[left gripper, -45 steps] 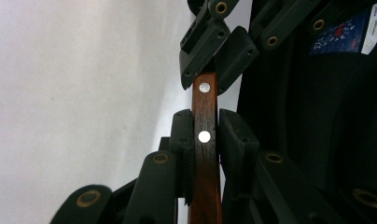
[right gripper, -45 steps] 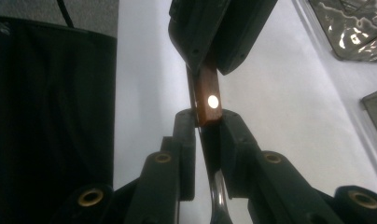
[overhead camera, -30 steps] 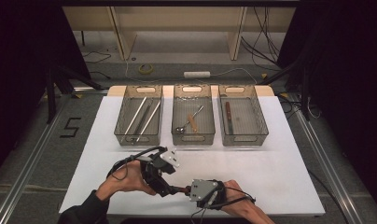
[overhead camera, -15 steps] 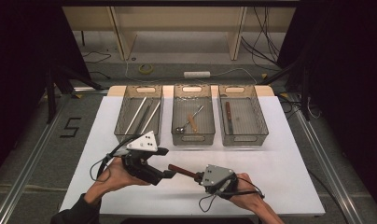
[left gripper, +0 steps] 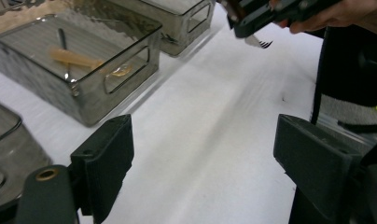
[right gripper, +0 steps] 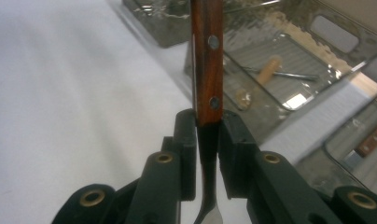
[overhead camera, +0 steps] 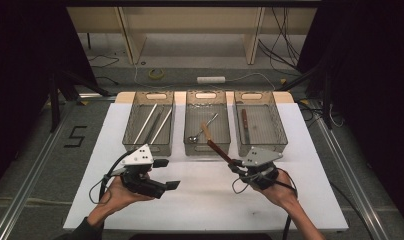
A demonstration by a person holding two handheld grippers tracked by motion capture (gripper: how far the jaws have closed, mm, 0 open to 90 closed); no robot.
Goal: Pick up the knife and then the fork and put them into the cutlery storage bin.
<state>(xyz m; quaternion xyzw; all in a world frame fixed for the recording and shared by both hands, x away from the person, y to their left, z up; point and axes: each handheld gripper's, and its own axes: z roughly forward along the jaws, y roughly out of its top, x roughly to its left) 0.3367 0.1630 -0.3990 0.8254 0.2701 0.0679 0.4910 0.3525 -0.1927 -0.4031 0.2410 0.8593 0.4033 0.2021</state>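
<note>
A fork with a dark wooden handle (overhead camera: 221, 151) is clamped at its neck in my right gripper (overhead camera: 237, 166), which is shut on it. The handle (right gripper: 207, 56) points away toward the middle bin (overhead camera: 206, 150), and the tines (left gripper: 260, 43) stick out behind the jaws. My left gripper (overhead camera: 167, 174) hovers low over the white table at front left. Its jaws have just been opening and stand wide apart with nothing between them (left gripper: 205, 158). In the right gripper view the pads (right gripper: 186, 135) press on the fork's metal neck.
Three clear bins stand in a row at the back of the white mat (overhead camera: 200, 200). The left bin (overhead camera: 135, 145) holds metal rods, the middle one a spoon (overhead camera: 197, 134) and a wooden-handled utensil, the right bin (overhead camera: 280, 142) a brown-handled piece (overhead camera: 244, 121).
The two grippers were close together at the front centre around the fork. The left one let go and drew off to the left; the right one carried the fork right and up toward the bins.
</note>
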